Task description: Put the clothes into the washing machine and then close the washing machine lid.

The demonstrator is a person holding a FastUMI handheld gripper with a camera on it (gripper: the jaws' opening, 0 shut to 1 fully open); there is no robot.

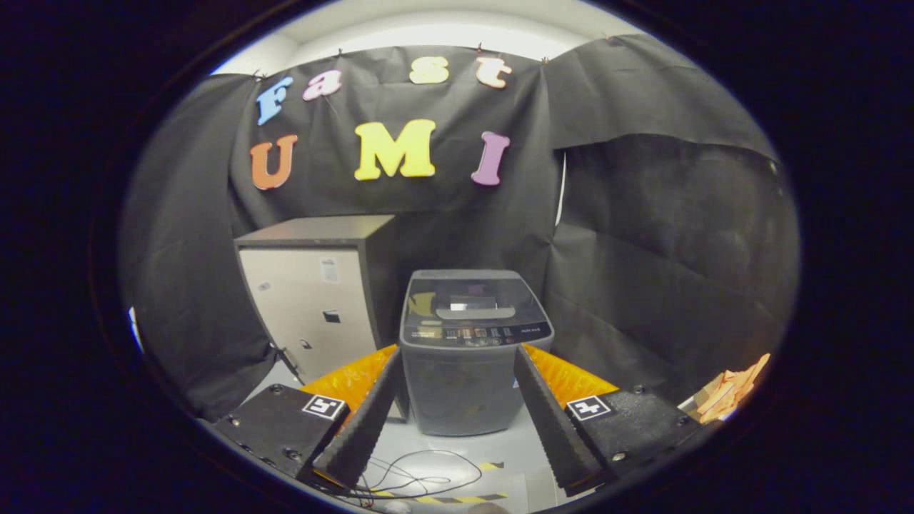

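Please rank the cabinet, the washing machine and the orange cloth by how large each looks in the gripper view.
1. Cabinet
2. Washing machine, somewhat smaller, framed by the open gripper
3. Orange cloth, far smallest

Washer (pixel 468 357): dark grey body, glossy dark lid, row of small pale marks on panel. Cabinet (pixel 314 300): beige front, dark grey top and side. Clothes (pixel 728 392): orange. Floor (pixel 457 450): pale grey, yellow-black striped tape (pixel 457 496), thin black cable (pixel 428 471). Wall cloth (pixel 643 250): black.
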